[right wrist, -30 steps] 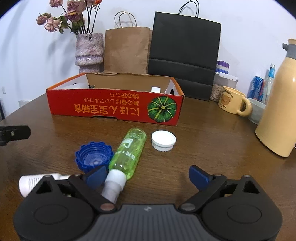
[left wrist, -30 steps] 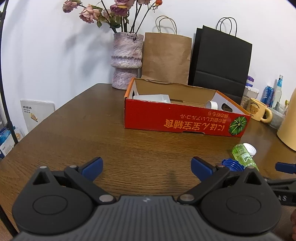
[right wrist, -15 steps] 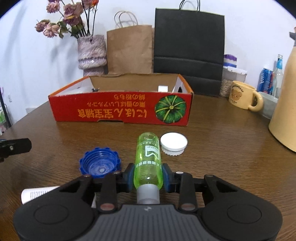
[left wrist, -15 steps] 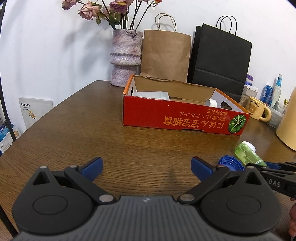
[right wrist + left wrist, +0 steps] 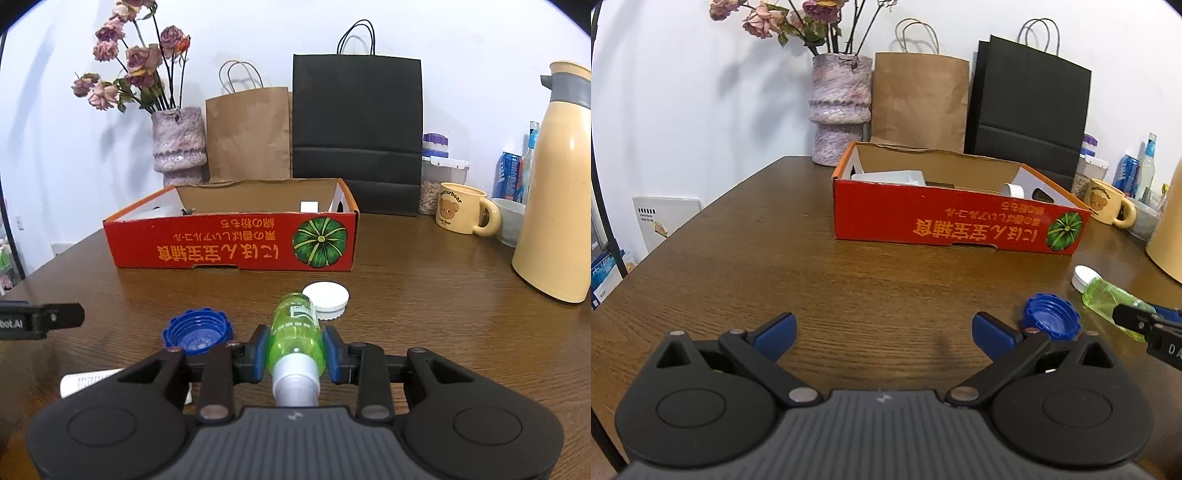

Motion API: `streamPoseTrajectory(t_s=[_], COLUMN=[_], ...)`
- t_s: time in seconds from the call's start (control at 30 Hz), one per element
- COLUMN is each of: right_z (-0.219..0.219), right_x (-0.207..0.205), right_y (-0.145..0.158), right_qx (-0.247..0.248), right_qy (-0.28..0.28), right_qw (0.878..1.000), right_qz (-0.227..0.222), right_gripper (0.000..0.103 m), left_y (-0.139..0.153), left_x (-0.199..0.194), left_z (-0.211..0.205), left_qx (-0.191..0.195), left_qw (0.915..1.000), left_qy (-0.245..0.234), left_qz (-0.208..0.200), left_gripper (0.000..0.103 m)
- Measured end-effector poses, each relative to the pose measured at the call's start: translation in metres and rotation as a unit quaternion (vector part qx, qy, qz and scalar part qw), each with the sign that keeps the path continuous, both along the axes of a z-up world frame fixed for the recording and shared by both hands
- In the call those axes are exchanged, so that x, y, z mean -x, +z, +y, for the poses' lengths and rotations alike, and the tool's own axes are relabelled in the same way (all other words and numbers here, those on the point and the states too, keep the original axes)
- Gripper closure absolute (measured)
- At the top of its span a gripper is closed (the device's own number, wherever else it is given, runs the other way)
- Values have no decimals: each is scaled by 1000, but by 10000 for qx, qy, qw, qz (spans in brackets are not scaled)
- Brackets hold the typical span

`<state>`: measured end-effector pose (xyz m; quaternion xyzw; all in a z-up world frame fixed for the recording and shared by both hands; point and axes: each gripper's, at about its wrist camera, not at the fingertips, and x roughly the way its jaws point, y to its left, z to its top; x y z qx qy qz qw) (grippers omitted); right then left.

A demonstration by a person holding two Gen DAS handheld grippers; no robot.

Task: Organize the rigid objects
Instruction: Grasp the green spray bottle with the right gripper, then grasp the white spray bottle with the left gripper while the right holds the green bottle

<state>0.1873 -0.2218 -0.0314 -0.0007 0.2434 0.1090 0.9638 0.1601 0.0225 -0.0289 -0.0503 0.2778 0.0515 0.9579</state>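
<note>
Two grippers work over the wooden table [image 5: 768, 258]. The left gripper [image 5: 882, 328] hangs with its jaws wide apart and nothing between them. To its right lies a blue cap [image 5: 198, 331], then the right gripper [image 5: 295, 352], its jaws having just closed, clamps the green bottle [image 5: 295, 332] near the neck. A white lid [image 5: 328, 297] sits just beyond, before the red box [image 5: 229, 245].

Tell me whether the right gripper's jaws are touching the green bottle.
Touching. The right wrist view shows the right gripper with both blue pads pressed against the sides of the green bottle, no gap either side.
</note>
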Motion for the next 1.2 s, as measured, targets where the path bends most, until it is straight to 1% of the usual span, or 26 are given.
streamPoseTrajectory(t_s=[0.17, 0.3, 0.5, 0.63, 0.8, 0.97, 1.07, 1.2], right_z=[-7, -13, -23, -32, -47, -60, -67, -76], right_x=[6, 9, 15, 13, 9, 6, 2, -3], right_y=[2, 4, 7, 7, 6, 6, 5, 4], right_qx=[-107, -206, -256, -238, -204, -208, -160, -157], right_qy=[16, 48, 202, 337, 422, 562, 581, 555], right_qw=[9999, 9997, 9992, 9988, 9987, 9981, 9981, 9982], right_qz=[-61, -111, -230, -251, -201, -138, -142, -151], right_gripper=[73, 73, 73, 73, 73, 73, 73, 73], left_y=[1, 6, 14, 14, 11, 2, -1, -4], left_x=[7, 13, 23, 25, 20, 11, 8, 5], left_z=[-13, -26, -61, -84, -112, -127, -135, -146], left_qx=[-41, -1, -25, -41, -317, -356, -389, -597], left_qw=[10000, 9999, 9997, 9992, 9959, 9916, 9903, 9894], left_qy=[20, 101, 198, 359, 801, 1185, 1280, 1270], left_qz=[53, 94, 139, 150, 260, 380, 385, 366], left_gripper=[0, 0, 0, 0, 0, 0, 0, 0])
